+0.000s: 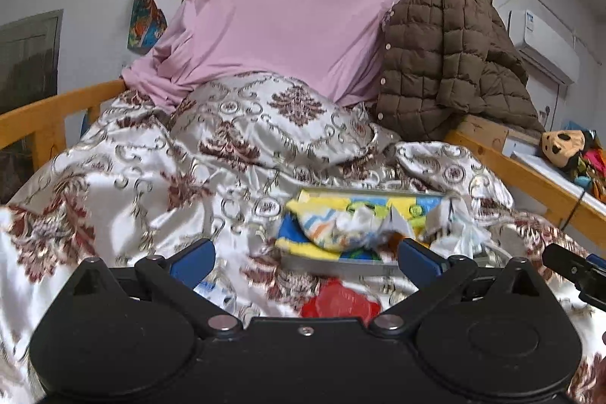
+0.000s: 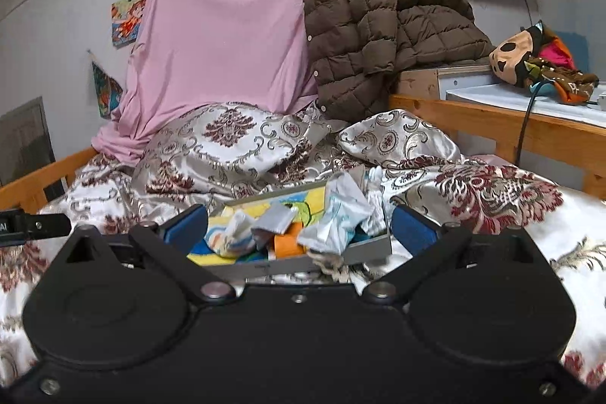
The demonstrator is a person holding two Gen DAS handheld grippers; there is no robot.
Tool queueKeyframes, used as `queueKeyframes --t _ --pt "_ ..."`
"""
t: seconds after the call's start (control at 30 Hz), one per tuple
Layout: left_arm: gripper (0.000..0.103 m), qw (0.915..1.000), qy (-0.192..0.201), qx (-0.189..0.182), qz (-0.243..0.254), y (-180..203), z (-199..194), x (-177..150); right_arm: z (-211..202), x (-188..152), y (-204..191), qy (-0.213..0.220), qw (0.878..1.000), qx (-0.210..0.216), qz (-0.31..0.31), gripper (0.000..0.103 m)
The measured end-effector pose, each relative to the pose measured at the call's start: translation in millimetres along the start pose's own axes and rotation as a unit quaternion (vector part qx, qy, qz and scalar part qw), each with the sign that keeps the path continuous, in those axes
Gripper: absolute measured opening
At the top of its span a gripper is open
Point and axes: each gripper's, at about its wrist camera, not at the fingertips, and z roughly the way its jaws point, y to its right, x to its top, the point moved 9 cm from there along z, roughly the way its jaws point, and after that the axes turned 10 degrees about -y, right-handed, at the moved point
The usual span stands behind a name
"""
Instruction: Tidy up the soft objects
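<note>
A grey tray [image 1: 337, 264] with a colourful cartoon bottom lies on the patterned satin quilt [image 1: 132, 177]; it also shows in the right wrist view [image 2: 371, 247]. Several crumpled soft packets [image 2: 333, 218] and a small sock-like piece [image 1: 333, 228] lie in it. A red soft object [image 1: 341, 303] lies on the quilt just in front of my left gripper [image 1: 305, 260], which is open and empty. My right gripper [image 2: 299, 226] is open and empty, its jaws either side of the tray's near edge. Its tip shows at the right of the left view [image 1: 568, 267].
A pink sheet [image 1: 303, 14] hangs behind the bed. A brown quilted jacket [image 2: 378, 25] is piled at the back right. Wooden bed rails [image 2: 492, 127] run along both sides. A plush doll [image 2: 530, 63] lies on a white shelf beyond the right rail, with a black cable.
</note>
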Motion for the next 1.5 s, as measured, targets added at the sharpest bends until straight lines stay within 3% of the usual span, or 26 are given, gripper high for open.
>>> queueKeyframes --t 0.57,0.87,1.17,1.5 --pt "0.102 0.9994 -0.027 0.002 -0.021 -33 -36 -68 -61 -67 -52 -0.050 0.996 -0.033 -0.066 0.102" --pt "0.102 0.9989 -0.046 0.009 0.000 -32 -36 -95 -74 -96 -73 -0.079 0.992 -0.045 -0.085 0.102" --pt "0.102 0.9978 -0.064 0.019 0.005 -35 -28 -107 -72 -125 -78 -0.125 0.987 -0.054 -0.081 0.102" --pt "0.102 0.9969 -0.072 0.028 0.015 -34 -23 -112 -66 -125 -68 -0.142 0.985 -0.056 -0.076 0.102"
